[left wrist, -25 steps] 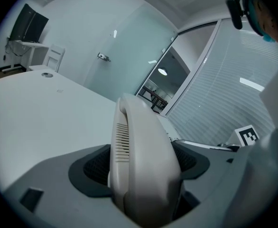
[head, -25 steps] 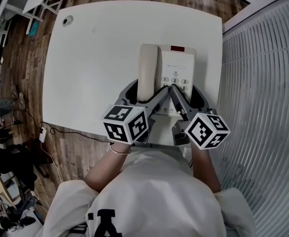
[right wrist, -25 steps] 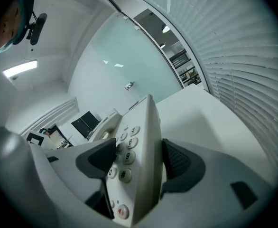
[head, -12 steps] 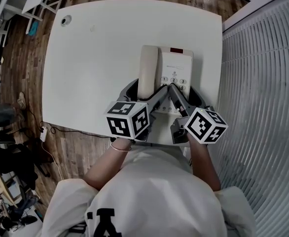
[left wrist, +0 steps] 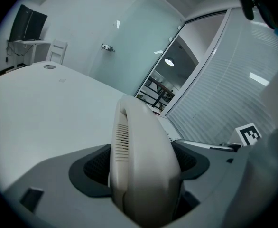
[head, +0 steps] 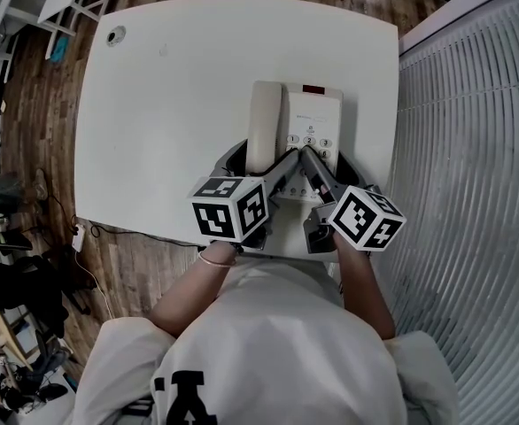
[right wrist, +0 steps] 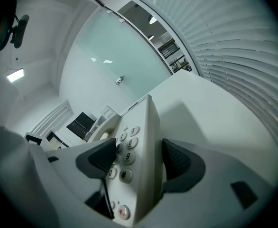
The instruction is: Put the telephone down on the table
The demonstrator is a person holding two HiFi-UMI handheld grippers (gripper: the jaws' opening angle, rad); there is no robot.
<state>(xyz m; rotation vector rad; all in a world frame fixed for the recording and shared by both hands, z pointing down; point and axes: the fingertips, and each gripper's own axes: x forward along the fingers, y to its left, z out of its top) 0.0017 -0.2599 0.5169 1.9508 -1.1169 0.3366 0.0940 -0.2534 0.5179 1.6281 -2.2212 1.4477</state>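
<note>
Little has changed in the past second: the telephone is low over the right side of the table, apparently not yet released. The left gripper pinches the handset, jaws half-spread. The right gripper clamps the telephone's keypad edge, jaws narrowly apart.

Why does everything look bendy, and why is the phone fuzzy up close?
Head view: the wide lens bows the table edges. Left gripper view: a black ring frames it, and the handset sits so close it blurs. Right gripper view: the blinds curve too.
</note>
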